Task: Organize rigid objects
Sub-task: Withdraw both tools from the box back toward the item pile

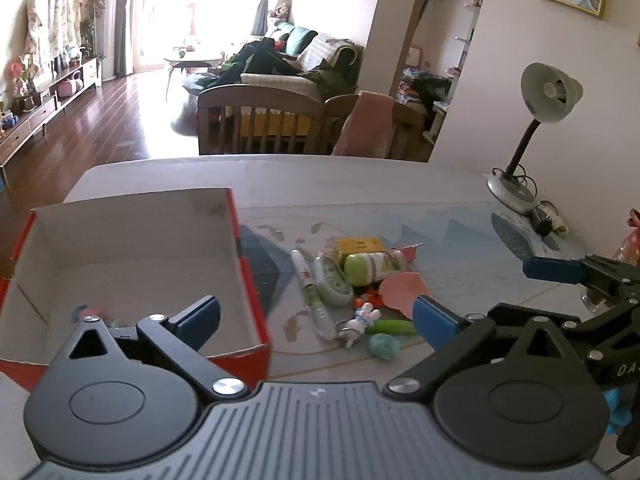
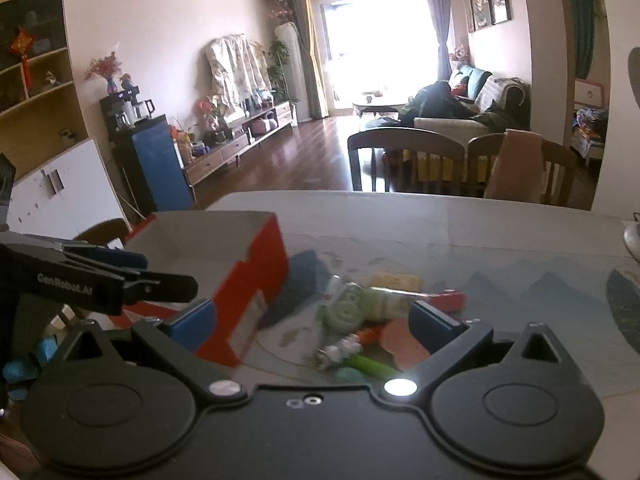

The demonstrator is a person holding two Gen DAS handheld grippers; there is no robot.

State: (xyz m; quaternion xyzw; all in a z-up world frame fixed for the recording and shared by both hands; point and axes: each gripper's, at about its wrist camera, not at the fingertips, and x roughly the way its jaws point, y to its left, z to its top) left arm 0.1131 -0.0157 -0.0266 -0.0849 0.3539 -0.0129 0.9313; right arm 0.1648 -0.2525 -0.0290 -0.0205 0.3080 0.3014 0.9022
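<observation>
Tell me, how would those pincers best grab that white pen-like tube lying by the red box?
Probably across the middle of the white tube, coming straight down from above. It lies flat on the table mat, its length running away from the left gripper; its box-facing side is free, while a green case crowds its other side, so one finger must slip between them.

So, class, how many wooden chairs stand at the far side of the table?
2: one chair sits left, one chair right with a pink cloth draped over it. Others may be hidden.

Pale table point(image 1: 360, 184) with printed mat point(image 1: 460, 240), red box point(image 1: 244, 264), desk lamp point(image 1: 516, 196), small clutter pile point(image 1: 352, 284).
</observation>
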